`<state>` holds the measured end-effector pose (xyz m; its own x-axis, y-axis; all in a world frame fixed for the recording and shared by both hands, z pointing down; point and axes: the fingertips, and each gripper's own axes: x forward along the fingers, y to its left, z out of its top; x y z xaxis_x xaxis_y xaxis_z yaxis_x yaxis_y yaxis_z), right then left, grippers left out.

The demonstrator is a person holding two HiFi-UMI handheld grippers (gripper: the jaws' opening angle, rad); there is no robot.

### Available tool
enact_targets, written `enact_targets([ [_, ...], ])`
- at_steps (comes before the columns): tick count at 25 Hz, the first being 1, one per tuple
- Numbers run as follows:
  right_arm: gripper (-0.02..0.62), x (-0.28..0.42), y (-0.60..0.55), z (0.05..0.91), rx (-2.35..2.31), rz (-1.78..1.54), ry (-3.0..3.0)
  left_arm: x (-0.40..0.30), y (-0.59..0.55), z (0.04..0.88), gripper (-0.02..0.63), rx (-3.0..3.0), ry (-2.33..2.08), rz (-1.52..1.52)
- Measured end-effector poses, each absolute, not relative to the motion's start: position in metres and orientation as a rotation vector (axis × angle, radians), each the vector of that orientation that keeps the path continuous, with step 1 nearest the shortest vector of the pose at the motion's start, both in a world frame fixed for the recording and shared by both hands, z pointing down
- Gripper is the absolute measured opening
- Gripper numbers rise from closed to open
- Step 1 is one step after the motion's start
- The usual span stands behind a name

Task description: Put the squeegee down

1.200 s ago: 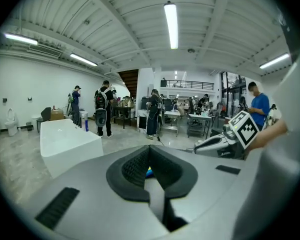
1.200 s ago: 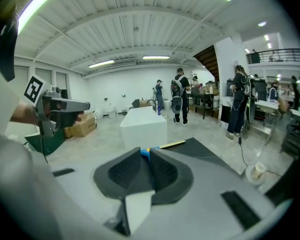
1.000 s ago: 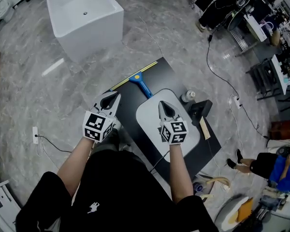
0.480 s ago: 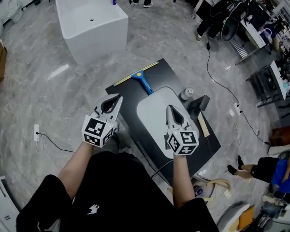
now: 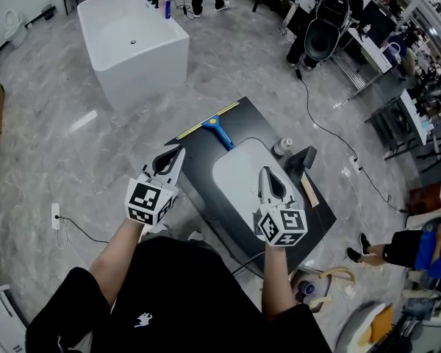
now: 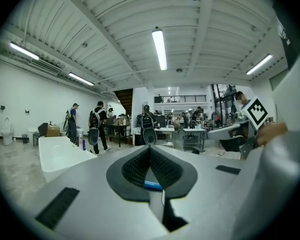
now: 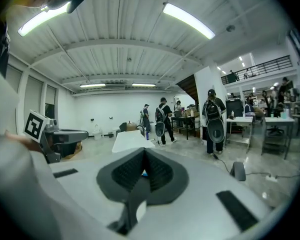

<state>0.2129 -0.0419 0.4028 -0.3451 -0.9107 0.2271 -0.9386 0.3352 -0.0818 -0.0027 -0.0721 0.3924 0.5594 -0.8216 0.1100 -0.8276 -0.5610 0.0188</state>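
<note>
The squeegee, with a blue handle and a long yellow-edged blade, lies flat at the far end of the black table, free of both grippers. My left gripper hovers over the table's left edge, shut and empty, short of the squeegee. My right gripper hangs above the grey oval panel, also shut with nothing in it. In the left gripper view the closed jaws point out level into the hall, and a sliver of the blue handle shows beneath them. The right gripper view shows its jaws closed too.
A white bathtub stands on the marble floor beyond the table. A small bottle, a black device and a wooden strip sit at the table's right side. Cables cross the floor; people stand at the hall's far end.
Both grippers have lifted and drawn back toward my body, away from the squeegee, which stays lying on the table. Both stayed shut throughout.
</note>
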Motion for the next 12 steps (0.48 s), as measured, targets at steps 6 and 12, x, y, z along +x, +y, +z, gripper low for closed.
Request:
enact_targets([
  [6,0.002,0.191,-0.025,0.381,1.836,0.271,-2.399,-0.031,-0.077,0.388,0.005,2.754,-1.362,0.133],
  [12,0.002,0.16,-0.006,0.368,1.962,0.239,-2.362,-0.047,-0.079,0.379,0.005,2.845,-1.246,0.125],
])
